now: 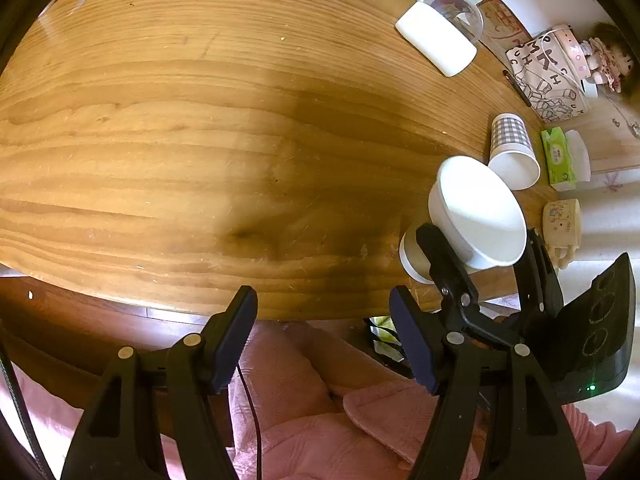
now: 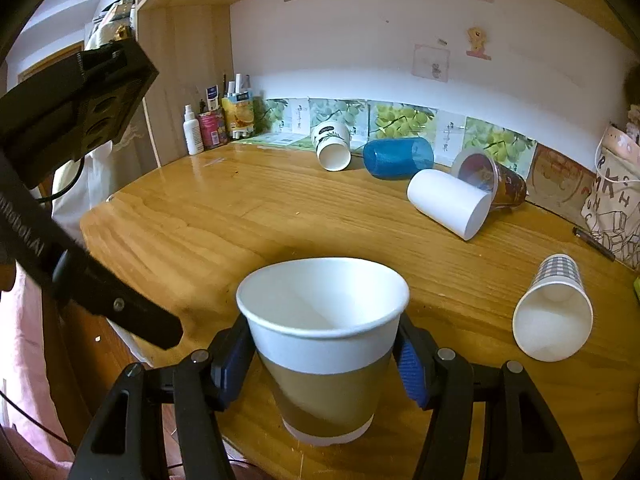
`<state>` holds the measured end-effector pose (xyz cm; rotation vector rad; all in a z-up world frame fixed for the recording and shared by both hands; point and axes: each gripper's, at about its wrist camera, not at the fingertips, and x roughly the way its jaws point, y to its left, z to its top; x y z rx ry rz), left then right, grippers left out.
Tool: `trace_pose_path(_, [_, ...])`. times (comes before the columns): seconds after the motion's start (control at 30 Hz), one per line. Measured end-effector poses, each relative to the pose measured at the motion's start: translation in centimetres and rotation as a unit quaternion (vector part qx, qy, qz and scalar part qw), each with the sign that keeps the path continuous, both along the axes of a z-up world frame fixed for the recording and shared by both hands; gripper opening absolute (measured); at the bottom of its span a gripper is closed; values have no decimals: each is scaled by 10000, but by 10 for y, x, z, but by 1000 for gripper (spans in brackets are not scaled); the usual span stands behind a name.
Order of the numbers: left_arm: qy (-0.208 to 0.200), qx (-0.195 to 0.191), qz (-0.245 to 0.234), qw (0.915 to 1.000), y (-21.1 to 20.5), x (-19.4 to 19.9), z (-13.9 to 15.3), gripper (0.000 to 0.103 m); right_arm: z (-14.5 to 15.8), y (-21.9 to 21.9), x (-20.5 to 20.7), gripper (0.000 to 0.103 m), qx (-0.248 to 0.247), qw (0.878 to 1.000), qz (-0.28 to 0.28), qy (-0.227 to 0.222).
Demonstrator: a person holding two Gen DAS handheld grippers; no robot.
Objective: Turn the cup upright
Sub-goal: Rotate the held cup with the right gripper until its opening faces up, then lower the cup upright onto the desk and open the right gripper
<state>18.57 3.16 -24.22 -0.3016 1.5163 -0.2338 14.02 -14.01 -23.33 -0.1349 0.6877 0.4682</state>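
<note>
My right gripper (image 2: 326, 354) is shut on a white paper cup with a tan band (image 2: 324, 344), mouth up and nearly upright, its base at the wooden table (image 2: 180, 216) near the front edge. The left wrist view shows the same cup (image 1: 476, 216) held by the right gripper (image 1: 480, 256) at the table's right end. My left gripper (image 1: 324, 336) is open and empty, over the table's front edge above a pink-clothed lap.
Several cups lie on their sides: a checked paper cup (image 2: 554, 308), a white cup (image 2: 448, 202), a clear plastic cup (image 2: 486, 178), a blue cup (image 2: 398, 158) and a printed paper cup (image 2: 332, 146). Bottles (image 2: 208, 126) stand at the back left. A printed bag (image 2: 616, 208) sits at the right.
</note>
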Motion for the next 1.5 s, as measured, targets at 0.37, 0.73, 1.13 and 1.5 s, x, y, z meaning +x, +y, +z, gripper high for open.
trace_pose_path(0.37, [-30, -30, -90, 10000, -5, -6, 1, 72, -1, -6, -16, 64, -95, 9999, 125, -27])
trace_pose_path(0.73, [-88, -54, -116, 9999, -13, -14, 4, 72, -15, -10, -19, 64, -185, 9988, 61, 446])
trace_pose_path(1.13, [-72, -10, -19, 10000, -15, -20, 3, 72, -21, -11, -23, 72, -292, 9968, 220, 713])
trace_pose_path(1.5, [-270, 128, 372, 9989, -16, -38, -1, 72, -23, -42, -43, 84, -526, 9899, -232, 1296])
